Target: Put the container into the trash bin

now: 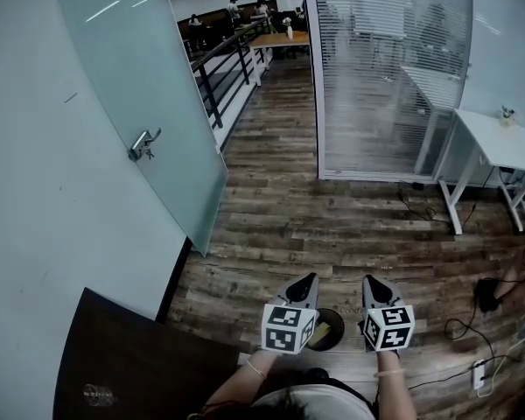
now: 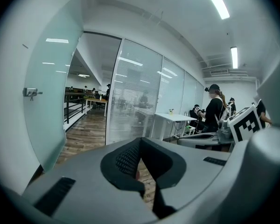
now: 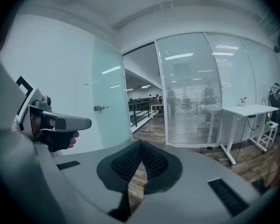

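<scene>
over the trash bin [image 1: 329, 331], left gripper [image 1: 308, 281] and right gripper [image 1: 370, 283] hover closed.

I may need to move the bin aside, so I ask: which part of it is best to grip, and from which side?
Probably the rim of the bin, from straight above, with the right claw opened and straddling the wall. The bin stands upright on the floor, its round mouth facing up, so the rim is free; its body looks too wide.
</scene>
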